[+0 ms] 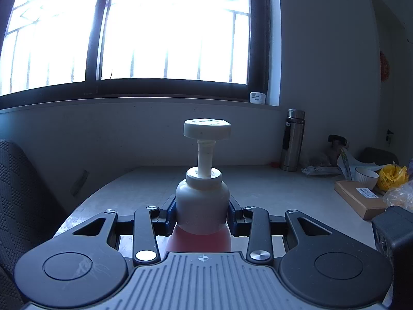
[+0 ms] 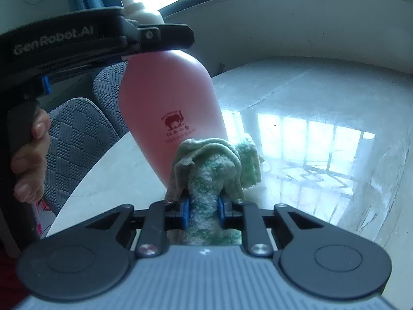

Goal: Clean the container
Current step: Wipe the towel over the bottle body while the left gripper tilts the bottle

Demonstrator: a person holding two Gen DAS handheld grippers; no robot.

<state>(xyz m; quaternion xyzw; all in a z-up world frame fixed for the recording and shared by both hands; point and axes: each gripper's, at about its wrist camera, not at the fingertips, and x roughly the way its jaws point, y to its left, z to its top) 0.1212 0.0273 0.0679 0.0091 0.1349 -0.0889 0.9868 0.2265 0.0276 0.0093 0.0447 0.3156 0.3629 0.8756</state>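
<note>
Left gripper [image 1: 202, 214] is clamping the pump bottle [image 1: 202, 206] at its white shoulder, jaws closed tight on it, holding it upright above the near edge of the table [image 1: 271, 188]. Right gripper [image 2: 204, 210] is pinching a bunched green cloth [image 2: 214, 165] between its blue pads [image 2: 185, 213], jaws nearly shut on the fabric, cloth pressing against the low right side of the pink bottle body. Risks, as a judgement: the grip is sitting high on a smooth rounded shoulder, so sideways wiping pressure could be twisting or slipping the bottle out; the cloth wad could be working loose; a knock on the raised pump head [image 1: 207, 128] could be squirting liquid. Left wrist view is showing the pump head, a steel flask [image 1: 293, 139], a bowl [image 1: 366, 178] and clutter far right, but no cloth. Right wrist view is showing the pink body with red logo, the cloth contact and 1 hand [image 2: 31, 155] on the left handle.
</note>
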